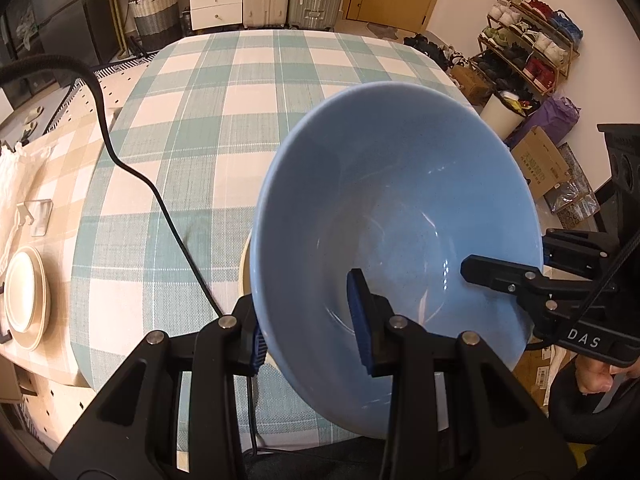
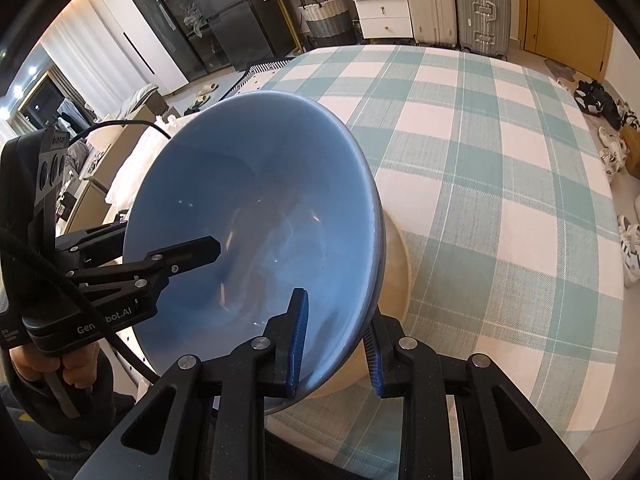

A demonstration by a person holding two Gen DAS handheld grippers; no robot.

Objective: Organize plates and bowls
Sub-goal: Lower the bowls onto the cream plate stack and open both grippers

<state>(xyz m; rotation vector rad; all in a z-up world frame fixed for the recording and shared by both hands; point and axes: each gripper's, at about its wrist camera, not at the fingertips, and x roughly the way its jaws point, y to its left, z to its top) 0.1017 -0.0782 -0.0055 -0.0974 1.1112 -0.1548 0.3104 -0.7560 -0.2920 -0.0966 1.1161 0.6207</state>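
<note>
you hold the blue bowl (image 1: 396, 216) by opposite rims, left gripper (image 1: 310, 330) and right gripper (image 2: 334, 344) both pinching it, directly above the cream dish (image 2: 394, 268); lower straight.

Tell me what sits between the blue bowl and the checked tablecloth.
A cream dish lies under the blue bowl, on the checked tablecloth. The right wrist view shows it best; the left wrist view shows only an edge.

Checked counter (image 2: 500, 184) ahead of me bare, wide passage there. Blue bowl (image 1: 392, 208) fills space between my jaws. Cream dish (image 2: 394, 276) directly under bowl. Black cable (image 1: 136, 168) trails across cloth on left. Stacked cream plates (image 1: 26, 296) far left.
</note>
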